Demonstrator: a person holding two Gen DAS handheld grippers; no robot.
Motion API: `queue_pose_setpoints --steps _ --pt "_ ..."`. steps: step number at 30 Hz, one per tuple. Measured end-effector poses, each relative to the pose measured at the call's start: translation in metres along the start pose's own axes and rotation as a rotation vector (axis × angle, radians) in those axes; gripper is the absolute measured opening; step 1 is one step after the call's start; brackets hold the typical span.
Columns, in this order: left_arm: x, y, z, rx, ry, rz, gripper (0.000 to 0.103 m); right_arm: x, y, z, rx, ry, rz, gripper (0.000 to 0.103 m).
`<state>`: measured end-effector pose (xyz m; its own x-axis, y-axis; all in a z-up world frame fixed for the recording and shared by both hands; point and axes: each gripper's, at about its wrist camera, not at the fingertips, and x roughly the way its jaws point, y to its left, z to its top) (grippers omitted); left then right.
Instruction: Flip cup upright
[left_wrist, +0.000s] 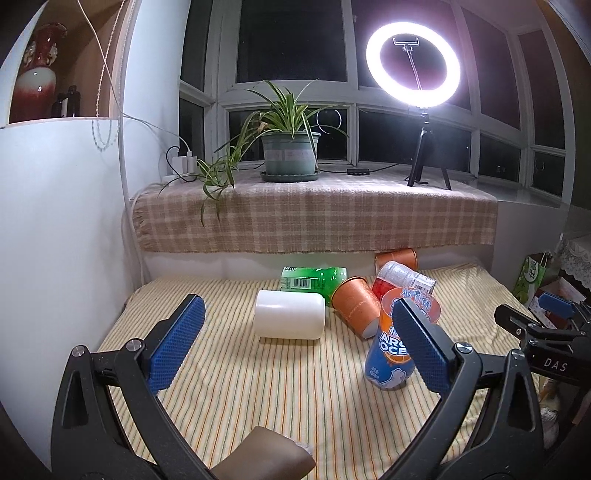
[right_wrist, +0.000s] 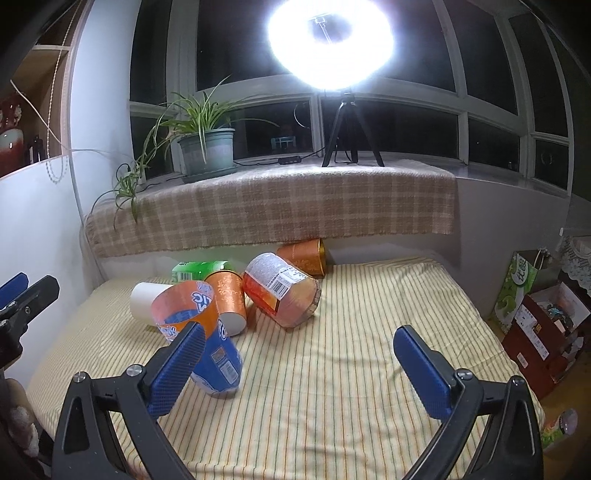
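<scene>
Left claw (left_wrist: 299, 339) gaping, blue cup (left_wrist: 391, 354) tilted — free

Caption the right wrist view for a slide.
Open right gripper beside a tilted blue-and-orange paper cup on the striped yellow bedsheet.

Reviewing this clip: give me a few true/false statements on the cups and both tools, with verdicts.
1. The white cup lies on its side. True.
2. The left tool is shut on the white cup. False: it is open, holding nothing.
3. The blue-and-orange cup stands with its mouth up, tilted. True.
4. The right tool grips an orange cup. False: it is open and empty.
5. The ring light is off. False: it is lit.
</scene>
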<state>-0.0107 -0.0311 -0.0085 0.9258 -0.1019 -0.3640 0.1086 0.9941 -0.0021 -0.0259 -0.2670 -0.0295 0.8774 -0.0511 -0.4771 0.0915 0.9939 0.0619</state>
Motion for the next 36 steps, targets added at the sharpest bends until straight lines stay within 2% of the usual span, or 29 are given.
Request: queue_pose_setpoints --steps 36 --pt "-0.0021 0.0058 0.0011 -0.003 -0.002 0.004 0.103 0.0071 0.0003 -0.0048 0.008 0.037 -0.006 0.103"
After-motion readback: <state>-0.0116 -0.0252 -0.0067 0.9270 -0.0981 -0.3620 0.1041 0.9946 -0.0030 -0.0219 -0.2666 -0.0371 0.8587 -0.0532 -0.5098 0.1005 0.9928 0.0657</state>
